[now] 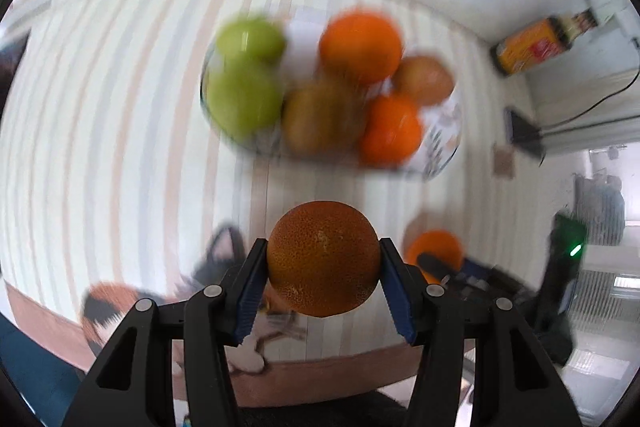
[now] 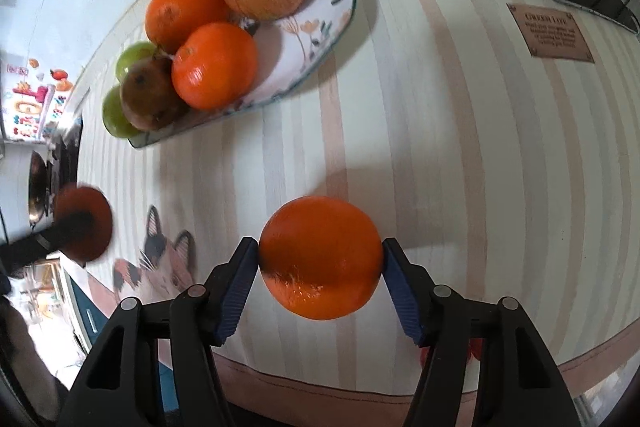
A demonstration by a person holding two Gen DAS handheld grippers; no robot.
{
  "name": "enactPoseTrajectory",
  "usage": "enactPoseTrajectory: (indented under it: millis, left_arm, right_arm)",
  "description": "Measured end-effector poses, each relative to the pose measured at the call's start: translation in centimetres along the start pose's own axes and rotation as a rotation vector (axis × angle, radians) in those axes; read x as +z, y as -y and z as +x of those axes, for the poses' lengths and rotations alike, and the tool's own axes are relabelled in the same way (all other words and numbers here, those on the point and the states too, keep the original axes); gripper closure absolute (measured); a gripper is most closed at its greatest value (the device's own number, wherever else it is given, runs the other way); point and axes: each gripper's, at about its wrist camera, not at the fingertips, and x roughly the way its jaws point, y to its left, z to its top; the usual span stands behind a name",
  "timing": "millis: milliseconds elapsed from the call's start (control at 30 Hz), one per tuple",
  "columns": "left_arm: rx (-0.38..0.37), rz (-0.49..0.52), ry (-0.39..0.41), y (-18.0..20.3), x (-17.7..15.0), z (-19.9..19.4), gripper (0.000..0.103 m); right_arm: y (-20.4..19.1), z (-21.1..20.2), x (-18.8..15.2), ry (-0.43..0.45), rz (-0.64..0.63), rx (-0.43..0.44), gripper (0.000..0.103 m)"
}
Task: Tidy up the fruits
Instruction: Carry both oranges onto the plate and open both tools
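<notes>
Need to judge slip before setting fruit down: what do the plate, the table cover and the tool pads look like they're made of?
Plate: probably glazed ceramic; glossy white, painted flowers, thin blue-green rim.
Table cover: looks like printed cloth or vinyl; matte stripes, cat print, lying flat. Can't tell which.
Pads: blue, ribbed, likely rubber or soft plastic, on black hard-plastic fingers.

Bright daylight; left view motion-blurred, plate [image 1: 440,143] fruit smeared; right view sharper, soft shadows toward 1 o'clock; fisheye edges dark.
</notes>
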Motion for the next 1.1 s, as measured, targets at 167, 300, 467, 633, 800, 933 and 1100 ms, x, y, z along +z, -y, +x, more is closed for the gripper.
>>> enactPoseTrajectory:
  millis: [167, 300, 467, 633, 800, 933, 1100]
  left_arm:
    - [0.035, 0.033, 0.084, 1.0, 6.0, -2.6, 0.052]
    - [0.075, 0.034, 0.076, 0.6, 9.5, -1.3, 0.052]
    - [0.067, -0.008, -0.011, -0.8, 12.3, 2.4, 0.052]
    - [0.045, -0.052, -0.083, -1.5, 13.1, 5.0, 0.051]
    - [-0.002, -0.088, -0.138, -1.6, 12.9, 6.0, 0.051]
    - [0.034, -0.055, -0.137, -1.1, 12.9, 6.2, 0.050]
    - [0.043, -0.026, -0.118, -0.8, 12.9, 6.0, 0.017]
  right_arm:
    - [-1.0, -2.4, 2.3, 0.053, 0.020, 0.078, 0.038]
    - [-2.1, -5.1, 5.9, 0.111, 0.019, 0.120, 0.038]
    - [-4.6, -6.3, 10.8, 0.152, -0.020, 0.124, 0.038]
    - [-7.0, -4.6, 13.7, 0.112, -0.053, 0.110, 0.038]
    - [-8.1, -2.9, 13.9, 0.086, -0.057, 0.130, 0.038]
    - [-9.1, -2.4, 13.4, 0.078, -0.077, 0.172, 0.038]
    - [-8.9, -0.9, 13.3, 0.044, -0.052, 0.216, 0.037]
